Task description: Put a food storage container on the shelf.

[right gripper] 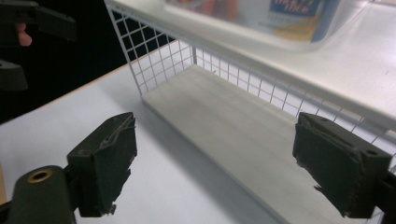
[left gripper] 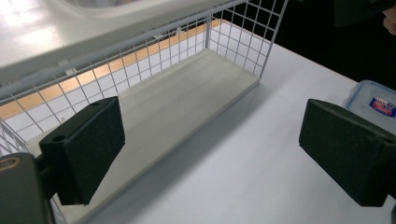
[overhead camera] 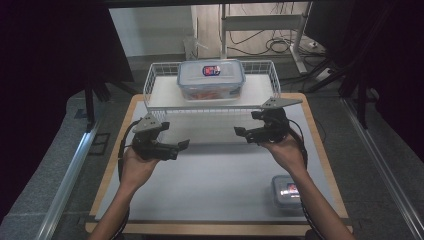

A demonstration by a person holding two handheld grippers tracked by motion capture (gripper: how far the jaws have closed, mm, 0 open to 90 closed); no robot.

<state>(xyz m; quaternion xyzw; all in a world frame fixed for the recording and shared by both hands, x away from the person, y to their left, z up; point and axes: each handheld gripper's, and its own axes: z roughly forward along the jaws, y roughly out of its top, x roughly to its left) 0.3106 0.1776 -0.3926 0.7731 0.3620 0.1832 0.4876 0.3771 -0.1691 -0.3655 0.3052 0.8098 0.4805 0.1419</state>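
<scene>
A large clear container with a blue lid [overhead camera: 211,79] rests on the top board of a white wire rack [overhead camera: 150,82] at the back of the table. A small container with a blue-rimmed lid [overhead camera: 286,190] lies at the front right, beside the person's right forearm. My left gripper [overhead camera: 178,149] hovers open in front of the rack's left half, its jaws pointing right. My right gripper [overhead camera: 244,134] hovers open in front of the rack's right half, jaws pointing left. Nothing sits between either pair of pads [left gripper: 86,149] [right gripper: 105,163]. The small container [left gripper: 376,105] appears past my left gripper [left gripper: 210,144].
The rack's lower shelf [left gripper: 187,102] [right gripper: 233,121] is a pale bare board behind wire mesh [right gripper: 154,51]. The table [overhead camera: 220,170] has a light grey top with a wooden edge. Dark curtains, a desk frame and cables [overhead camera: 277,45] stand beyond the table.
</scene>
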